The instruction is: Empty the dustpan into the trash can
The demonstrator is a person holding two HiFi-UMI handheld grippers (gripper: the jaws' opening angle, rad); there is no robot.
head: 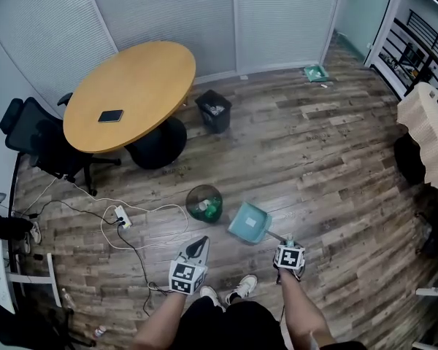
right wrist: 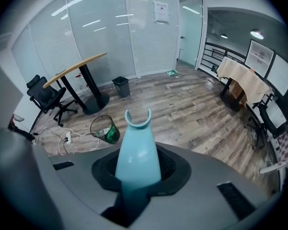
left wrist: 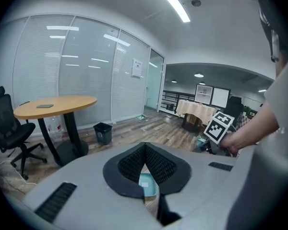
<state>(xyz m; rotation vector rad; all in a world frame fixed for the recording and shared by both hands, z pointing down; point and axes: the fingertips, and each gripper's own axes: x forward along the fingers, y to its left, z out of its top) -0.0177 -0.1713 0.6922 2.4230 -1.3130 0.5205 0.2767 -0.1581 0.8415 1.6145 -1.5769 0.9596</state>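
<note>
Right gripper (right wrist: 139, 169) jaws clamp the teal plastic dustpan (head: 250, 223) by its handle (right wrist: 137, 150), which looks light, stiff and slick, so grip mid-handle; left gripper (left wrist: 145, 150) jaws closed, empty.

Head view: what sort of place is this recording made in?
Most likely an office meeting room: a round table with a black office chair beside it, glass partition walls with blinds, and monitors further off in the right gripper view.
</note>
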